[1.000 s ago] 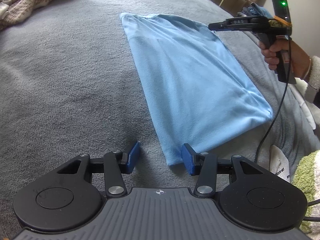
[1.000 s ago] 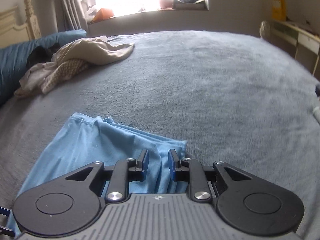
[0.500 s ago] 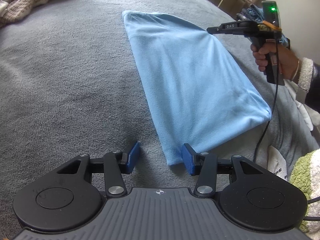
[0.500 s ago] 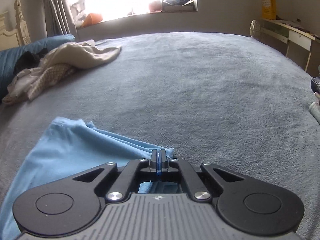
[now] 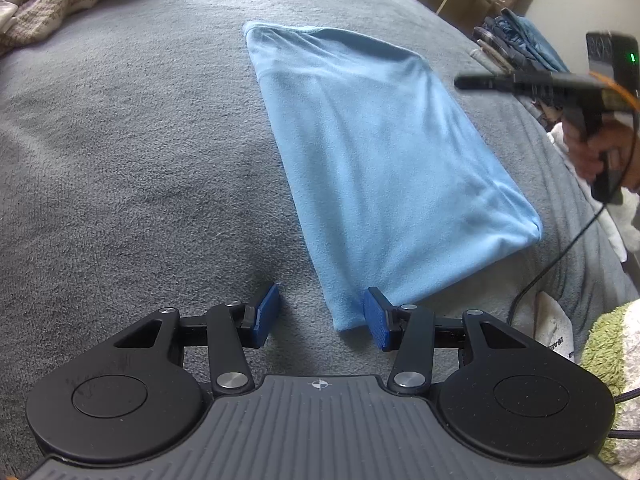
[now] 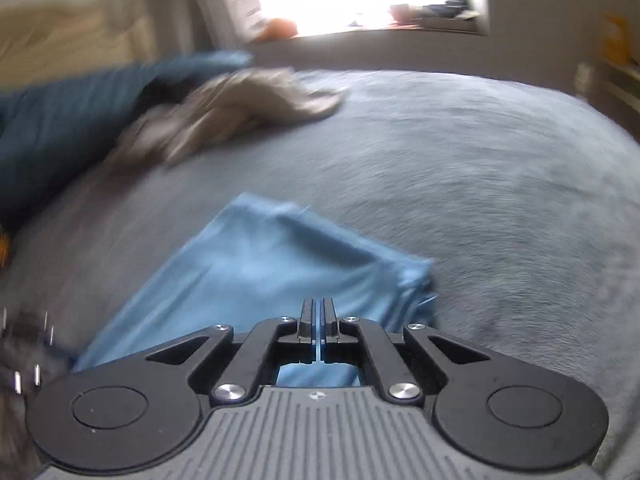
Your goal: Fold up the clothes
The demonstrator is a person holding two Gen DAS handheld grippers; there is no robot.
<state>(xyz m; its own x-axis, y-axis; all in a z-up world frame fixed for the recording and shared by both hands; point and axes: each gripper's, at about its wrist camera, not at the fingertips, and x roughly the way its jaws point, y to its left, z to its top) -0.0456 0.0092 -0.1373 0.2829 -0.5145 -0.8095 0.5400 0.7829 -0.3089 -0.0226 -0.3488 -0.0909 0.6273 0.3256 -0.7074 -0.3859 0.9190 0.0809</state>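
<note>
A light blue garment (image 5: 384, 168) lies flat on a grey bed (image 5: 120, 160), already folded into a long narrow panel that runs away from the near edge toward the far side. The left gripper (image 5: 320, 316) hovers low at the panel's near corner, its 2 blue pads apart and gripping nothing; the right-hand pad sits just beside the corner's edge, the other over bare blanket, which looks like a stance for taking that corner. The right gripper (image 6: 319, 314), held in a person's hand (image 5: 600, 156), is seen from the left view in the air beside the panel's far right edge, apart from the cloth. Its own view is blurred with motion, with the fingers pressed fully together and no fabric visibly between them; the garment's far end, bunched into a few soft pleats, lies just ahead of and beneath them. In my judgement the pinch at that end has missed or let go, so the far edge needs gripping again before the next fold. A heap of beige clothes (image 6: 240, 112) waits at the bed's far side.
</note>
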